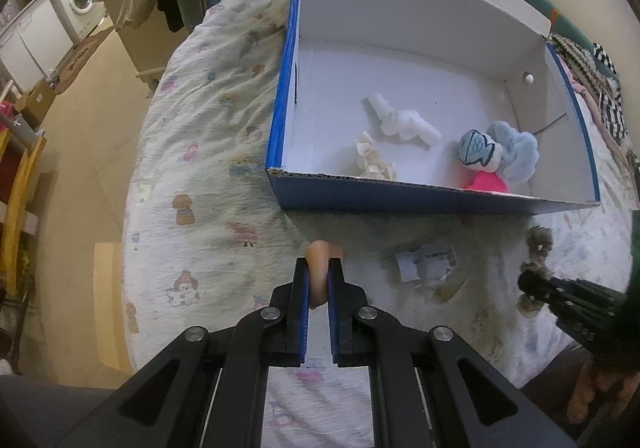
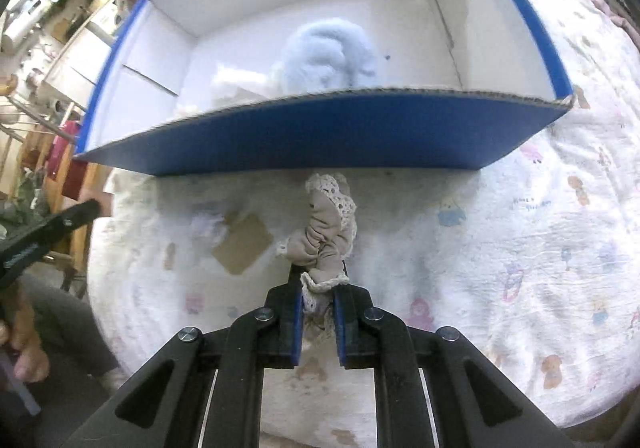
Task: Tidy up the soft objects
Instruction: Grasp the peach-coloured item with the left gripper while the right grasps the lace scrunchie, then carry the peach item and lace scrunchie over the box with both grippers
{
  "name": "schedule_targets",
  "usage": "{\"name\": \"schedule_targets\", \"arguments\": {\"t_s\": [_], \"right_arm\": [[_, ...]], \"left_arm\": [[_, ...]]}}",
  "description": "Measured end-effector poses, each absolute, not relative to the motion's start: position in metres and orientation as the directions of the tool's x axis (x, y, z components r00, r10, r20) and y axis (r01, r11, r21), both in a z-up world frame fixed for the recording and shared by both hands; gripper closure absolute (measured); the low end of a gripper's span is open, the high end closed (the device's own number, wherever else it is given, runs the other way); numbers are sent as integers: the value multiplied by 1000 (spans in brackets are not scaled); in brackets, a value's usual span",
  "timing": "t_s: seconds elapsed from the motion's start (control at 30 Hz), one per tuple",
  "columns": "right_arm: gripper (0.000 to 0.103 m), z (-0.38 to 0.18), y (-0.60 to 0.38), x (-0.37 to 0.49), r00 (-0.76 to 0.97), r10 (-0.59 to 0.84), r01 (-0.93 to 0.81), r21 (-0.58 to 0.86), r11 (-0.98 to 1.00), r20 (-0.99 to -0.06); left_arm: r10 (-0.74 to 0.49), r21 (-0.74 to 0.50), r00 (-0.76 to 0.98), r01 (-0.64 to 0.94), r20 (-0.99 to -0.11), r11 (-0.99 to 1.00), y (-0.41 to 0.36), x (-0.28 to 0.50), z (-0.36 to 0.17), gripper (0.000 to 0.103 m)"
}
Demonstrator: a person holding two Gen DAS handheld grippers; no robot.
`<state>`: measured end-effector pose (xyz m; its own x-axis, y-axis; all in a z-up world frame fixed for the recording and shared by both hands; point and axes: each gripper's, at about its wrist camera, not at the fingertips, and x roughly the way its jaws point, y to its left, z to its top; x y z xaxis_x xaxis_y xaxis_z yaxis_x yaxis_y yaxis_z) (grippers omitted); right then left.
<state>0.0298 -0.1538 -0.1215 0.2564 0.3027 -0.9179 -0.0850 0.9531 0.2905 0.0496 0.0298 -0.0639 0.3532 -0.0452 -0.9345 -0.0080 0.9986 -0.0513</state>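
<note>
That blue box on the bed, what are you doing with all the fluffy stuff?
A person is tidying soft things into the blue box using a gripper in each hand. The left gripper is shut on a small peach-coloured soft piece. The right gripper is shut on a beige scrunchie with lace trim, just in front of the box. Already inside are a white scrunchie, a cream one, a fluffy blue one and something pink.

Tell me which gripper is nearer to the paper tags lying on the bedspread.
Left, though it's close. The left gripper, shut on a peach soft piece, sits just left of the paper tags. The right gripper, shut on a beige lace scrunchie, sits slightly farther off, to their right.
</note>
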Motion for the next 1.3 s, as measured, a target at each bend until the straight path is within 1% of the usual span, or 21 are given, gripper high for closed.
{"name": "schedule_targets", "arguments": {"t_s": [0.23,0.43,0.63,0.7,0.83,1.0,1.3], "right_arm": [[89,-101,-168,36,284,337,-93,324,941,-898],[89,-67,-173,32,328,361,-145,331,933,-873],[89,-37,-171,31,381,395,-181,351,919,-836],[89,-26,-171,33,407,404,-192,355,915,-819],[89,-3,-169,48,441,415,-230,347,909,-796],[89,18,-171,65,503,430,-255,347,903,-749],[89,37,-176,101,555,415,-250,331,910,-721]], "left_arm": [[-19,-24,367,-9,-930,1000,31,45,-62,95],[23,38,394,29,-919,999,24,39,-57,95],[27,46,484,27,-875,999,24,35,-32,95],[4,30,515,43,-857,999,21,35,-20,95],[-24,20,561,72,-828,997,13,48,5,95],[-23,33,592,83,-805,996,8,74,26,95],[-27,38,606,95,-795,995,-2,121,31,95]]}}
